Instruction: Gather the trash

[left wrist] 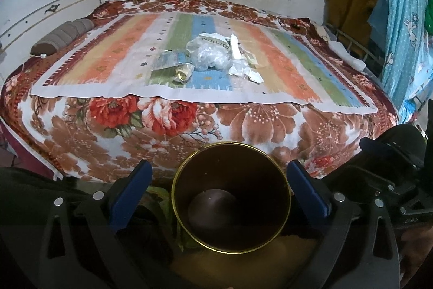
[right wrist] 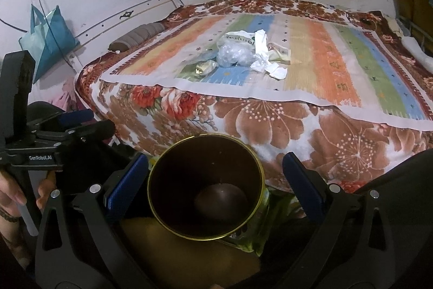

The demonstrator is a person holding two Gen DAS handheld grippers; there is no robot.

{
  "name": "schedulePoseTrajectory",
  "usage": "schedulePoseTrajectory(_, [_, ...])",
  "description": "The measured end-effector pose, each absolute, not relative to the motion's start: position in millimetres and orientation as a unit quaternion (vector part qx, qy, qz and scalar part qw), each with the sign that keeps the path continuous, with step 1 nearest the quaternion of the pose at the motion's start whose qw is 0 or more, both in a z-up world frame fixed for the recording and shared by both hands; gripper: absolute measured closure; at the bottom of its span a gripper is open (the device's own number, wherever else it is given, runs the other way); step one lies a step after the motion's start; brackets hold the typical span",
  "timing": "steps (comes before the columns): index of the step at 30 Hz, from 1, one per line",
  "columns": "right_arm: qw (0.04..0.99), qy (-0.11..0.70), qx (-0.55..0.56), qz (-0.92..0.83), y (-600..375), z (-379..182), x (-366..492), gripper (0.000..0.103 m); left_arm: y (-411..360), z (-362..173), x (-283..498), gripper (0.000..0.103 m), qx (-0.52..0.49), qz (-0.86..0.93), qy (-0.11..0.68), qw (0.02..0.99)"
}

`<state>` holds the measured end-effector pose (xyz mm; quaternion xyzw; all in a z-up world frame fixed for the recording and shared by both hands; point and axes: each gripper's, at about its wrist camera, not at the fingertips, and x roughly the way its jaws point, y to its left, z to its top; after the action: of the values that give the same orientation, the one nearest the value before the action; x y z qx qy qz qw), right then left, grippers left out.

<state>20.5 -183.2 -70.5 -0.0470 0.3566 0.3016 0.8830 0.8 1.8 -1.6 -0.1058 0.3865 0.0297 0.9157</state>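
**Inspector:** State the tools' condition.

**Assistant:** The left gripper (left wrist: 219,186) is spread wide, its blue pads (left wrist: 130,191) well apart and clamping nothing. The right gripper (right wrist: 215,180) stands the same, released, blue pads (right wrist: 124,180) parted on either side of the bin's mouth without touching it.

**Inspector:** And the container?

**Assistant:** A dark bin with a brass-coloured rim (left wrist: 231,197) sits low between the fingers in both views, mouth open toward the cameras, bare bottom visible. In the right wrist view it lies (right wrist: 205,188) slightly toward 7 o'clock of centre.

**Inspector:** Locate the trash.

**Assistant:** A trash pile (left wrist: 213,56) lies on the striped mat (left wrist: 108,58) atop the floral blanket (left wrist: 243,121), at 12 o'clock from the left gripper and well apart from it, beyond the bin. It contains a crumpled clear plastic bag (left wrist: 209,57), white torn paper (left wrist: 243,69), a printed carrier bag (left wrist: 211,41) and a gold foil wrapper (left wrist: 182,73).

**Inspector:** From the right side?

**Assistant:** The same pile (right wrist: 243,53) sits at about 12 o'clock, leaning to 1, well apart from the fingers. The left gripper's body (right wrist: 40,142) shows at 9 o'clock, held in a hand (right wrist: 10,194).

**Inspector:** Other fixtures?

**Assistant:** A teal bag (right wrist: 46,37) hangs on the wall at 10 o'clock.
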Motion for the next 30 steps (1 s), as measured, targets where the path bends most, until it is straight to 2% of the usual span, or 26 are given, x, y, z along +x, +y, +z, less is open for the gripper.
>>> schedulePoseTrajectory(30, [0.878, 0.364, -0.040, 0.309, -181, -69, 23, 0.009, 8, -2, 13, 0.006, -0.111, 0.054, 0.395, 0.910])
